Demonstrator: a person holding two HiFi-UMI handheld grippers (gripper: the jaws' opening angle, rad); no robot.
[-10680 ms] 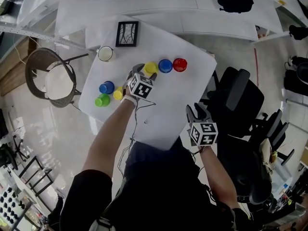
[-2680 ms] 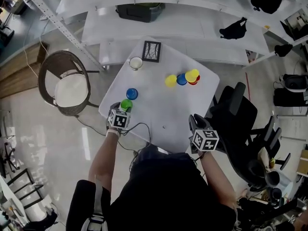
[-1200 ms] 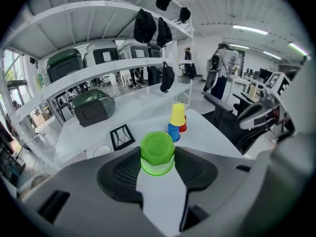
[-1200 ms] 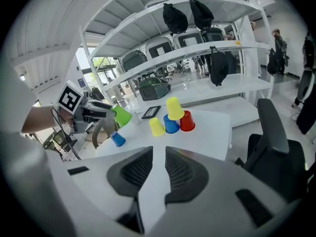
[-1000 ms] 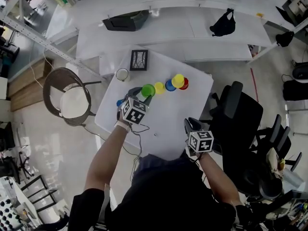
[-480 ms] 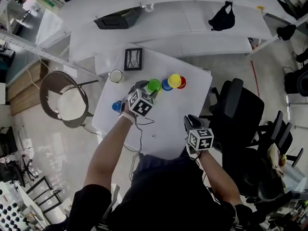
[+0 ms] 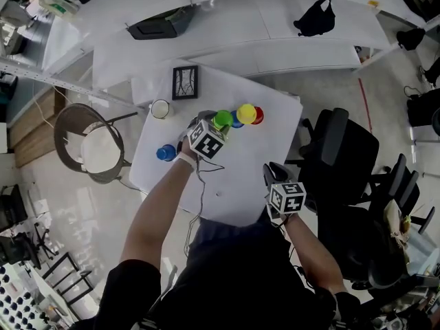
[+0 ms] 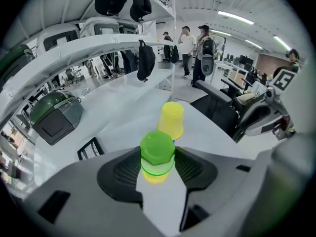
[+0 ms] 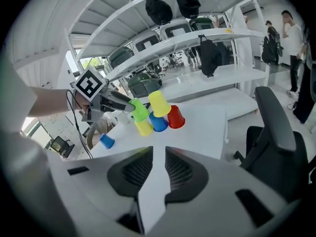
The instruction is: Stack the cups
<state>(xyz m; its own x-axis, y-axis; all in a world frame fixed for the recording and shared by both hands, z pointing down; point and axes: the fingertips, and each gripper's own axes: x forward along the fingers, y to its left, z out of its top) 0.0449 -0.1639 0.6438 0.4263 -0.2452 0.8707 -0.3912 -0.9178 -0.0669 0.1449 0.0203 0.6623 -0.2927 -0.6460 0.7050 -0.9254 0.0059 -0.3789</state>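
Note:
My left gripper (image 7: 218, 124) is shut on an upside-down green cup (image 8: 157, 149), its pads pressing on both sides. The green cup (image 9: 139, 110) hangs tilted right over a lone yellow cup (image 9: 143, 128), whose lower part shows under it in the left gripper view. I cannot tell whether the two touch. To the right stands a blue cup (image 9: 158, 122) with a second yellow cup (image 7: 246, 113) on top, then a red cup (image 7: 258, 115). Another blue cup (image 7: 165, 152) stands alone at the table's left. My right gripper (image 7: 276, 172) hovers at the table's near right edge, narrowly open, with nothing between its jaws.
A white mug (image 7: 159, 108) and a black picture frame (image 7: 185, 82) sit at the far left of the white table (image 7: 240, 177). A black office chair (image 7: 337, 143) stands to the right, a round wicker chair (image 7: 86, 139) to the left. White shelves run behind.
My left gripper has carried the green cup to the right and down, from beside the lone yellow cup to right over it. The right gripper has hardly moved.

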